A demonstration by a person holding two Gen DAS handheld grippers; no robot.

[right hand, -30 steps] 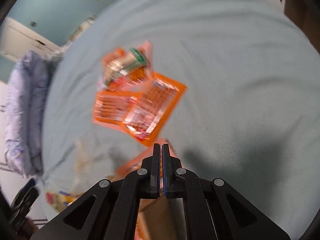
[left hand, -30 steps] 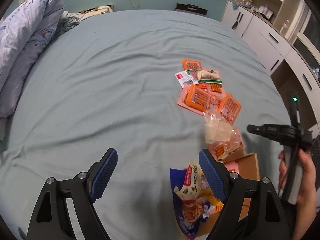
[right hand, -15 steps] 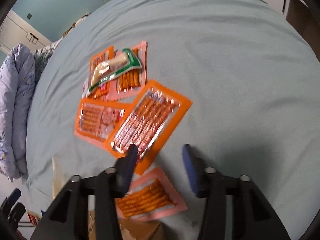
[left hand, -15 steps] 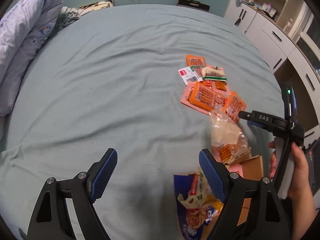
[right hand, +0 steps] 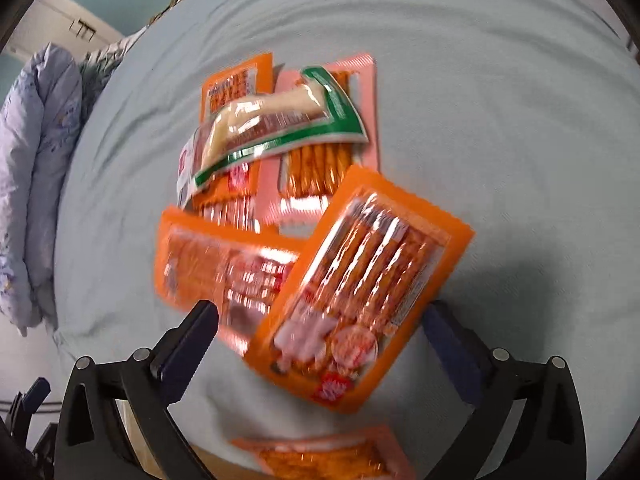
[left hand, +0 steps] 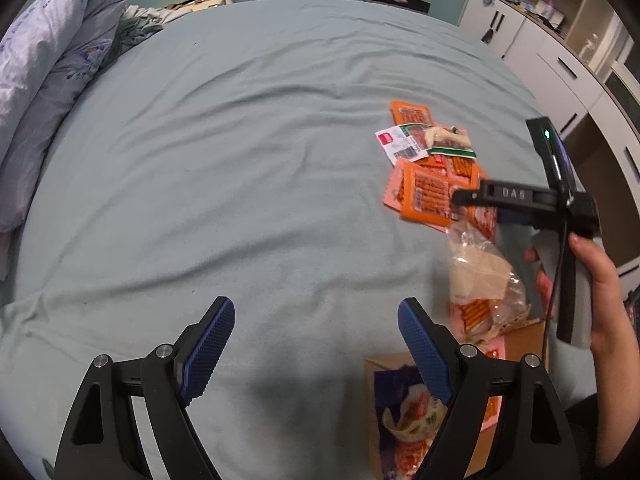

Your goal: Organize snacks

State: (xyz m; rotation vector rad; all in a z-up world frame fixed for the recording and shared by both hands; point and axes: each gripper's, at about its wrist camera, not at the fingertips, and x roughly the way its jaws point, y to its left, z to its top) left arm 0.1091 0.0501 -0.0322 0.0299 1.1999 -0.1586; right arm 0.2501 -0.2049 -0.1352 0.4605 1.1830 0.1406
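Several overlapping orange sausage packs (right hand: 360,280) lie under my right gripper (right hand: 320,328), its jaws opening, empty. I may pinch two. Left gripper (left hand: 316,332) jaws wide, empty.

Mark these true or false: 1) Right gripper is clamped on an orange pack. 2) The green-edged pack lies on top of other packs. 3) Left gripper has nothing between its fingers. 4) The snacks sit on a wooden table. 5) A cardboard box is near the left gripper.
1) False. The right gripper is opening; the orange sausage pack lies between its fingers, unpressed.
2) True. The green-edged pack overlaps a pink pack and an orange one.
3) True. The left gripper stands open over bare bedsheet.
4) False. They lie on the bedsheet.
5) True. The cardboard box sits just right of its right finger, holding a blue snack bag.
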